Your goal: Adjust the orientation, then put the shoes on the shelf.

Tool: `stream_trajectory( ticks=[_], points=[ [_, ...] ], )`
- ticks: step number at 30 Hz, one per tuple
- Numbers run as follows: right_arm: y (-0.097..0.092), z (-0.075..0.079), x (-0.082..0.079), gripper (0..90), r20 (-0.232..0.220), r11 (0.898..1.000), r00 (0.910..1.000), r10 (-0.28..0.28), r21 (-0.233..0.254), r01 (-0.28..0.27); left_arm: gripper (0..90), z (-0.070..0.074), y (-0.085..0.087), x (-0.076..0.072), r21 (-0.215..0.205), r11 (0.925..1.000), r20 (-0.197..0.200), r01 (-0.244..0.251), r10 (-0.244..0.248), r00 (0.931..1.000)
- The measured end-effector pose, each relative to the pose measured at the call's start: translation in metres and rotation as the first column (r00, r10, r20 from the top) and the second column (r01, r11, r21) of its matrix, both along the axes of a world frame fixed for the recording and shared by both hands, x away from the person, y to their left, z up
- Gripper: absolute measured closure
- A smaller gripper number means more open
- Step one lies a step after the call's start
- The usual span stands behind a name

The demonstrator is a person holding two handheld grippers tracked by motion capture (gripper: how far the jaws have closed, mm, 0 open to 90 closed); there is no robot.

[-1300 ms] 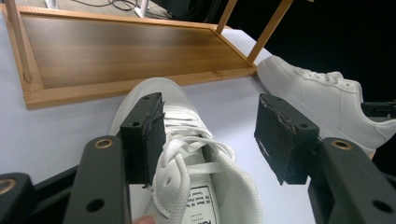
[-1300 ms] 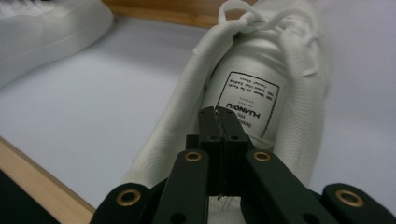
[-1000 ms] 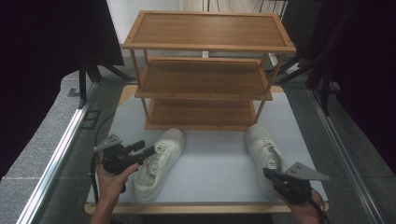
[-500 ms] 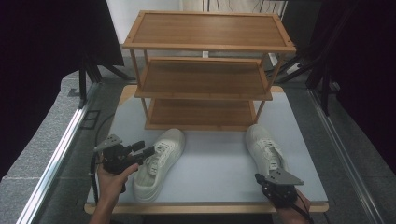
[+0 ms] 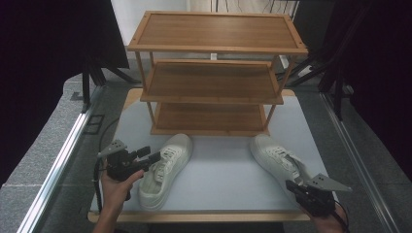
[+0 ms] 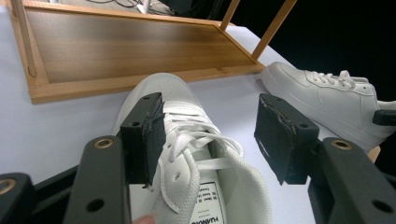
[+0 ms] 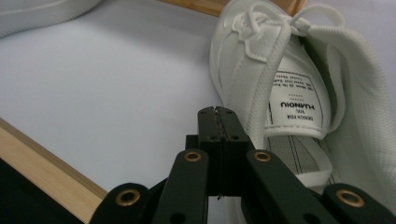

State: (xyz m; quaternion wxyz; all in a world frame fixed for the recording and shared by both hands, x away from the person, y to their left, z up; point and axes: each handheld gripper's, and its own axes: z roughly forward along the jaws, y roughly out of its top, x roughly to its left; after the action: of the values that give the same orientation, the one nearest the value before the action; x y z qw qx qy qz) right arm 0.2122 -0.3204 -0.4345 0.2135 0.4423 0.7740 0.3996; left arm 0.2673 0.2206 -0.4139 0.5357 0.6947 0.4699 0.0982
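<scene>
Two white sneakers lie on the bench in front of a wooden shoe rack. Left tongs gape around the left sneaker; right tongs, closed and empty, sit beside the right sneaker.

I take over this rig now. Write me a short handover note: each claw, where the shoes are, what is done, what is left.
Left claw: open, jaws astride the left white sneaker, not gripping.
Right claw: shut, holding nothing, at the heel opening of the right white sneaker.
Both sneakers lie on the table in front of the wooden shoe rack.
Done: no shoe is on the rack.
Left: probably grip each sneaker and set it on a shelf.
</scene>
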Motion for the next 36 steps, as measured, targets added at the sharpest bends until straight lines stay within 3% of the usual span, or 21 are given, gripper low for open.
stream_trajectory(
  ticks=[17,24,31,33,36],
  points=[
    [0.002,0.015,-0.004,80.3,0.078,0.996,0.995,0.062,0.051,-0.066,42.2,0.0,-0.004,-0.001,-0.001,1.0,0.0,0.009,-0.009,1.0],
    [0.002,0.021,0.0,67.5,0.121,0.996,0.9905,0.066,0.043,-0.072,42.1,0.0,-0.008,-0.002,0.01,0.9998,-0.001,0.016,-0.016,0.9999],
    [-0.01,0.031,0.02,62.3,0.157,0.994,0.9847,0.075,0.069,-0.087,42.0,0.001,-0.013,0.002,0.042,0.9988,0.0,0.026,-0.026,0.9997],
    [-0.017,0.031,0.031,60.3,0.163,0.995,0.9842,0.068,0.062,-0.079,41.8,-0.004,-0.014,0.001,0.082,0.996,-0.004,0.037,-0.037,0.9993],
    [-0.023,0.03,0.038,58.5,0.161,0.995,0.9852,0.06,0.067,-0.071,41.8,-0.008,-0.011,-0.001,0.084,0.9959,-0.016,0.035,-0.033,0.9993]
  ],
)
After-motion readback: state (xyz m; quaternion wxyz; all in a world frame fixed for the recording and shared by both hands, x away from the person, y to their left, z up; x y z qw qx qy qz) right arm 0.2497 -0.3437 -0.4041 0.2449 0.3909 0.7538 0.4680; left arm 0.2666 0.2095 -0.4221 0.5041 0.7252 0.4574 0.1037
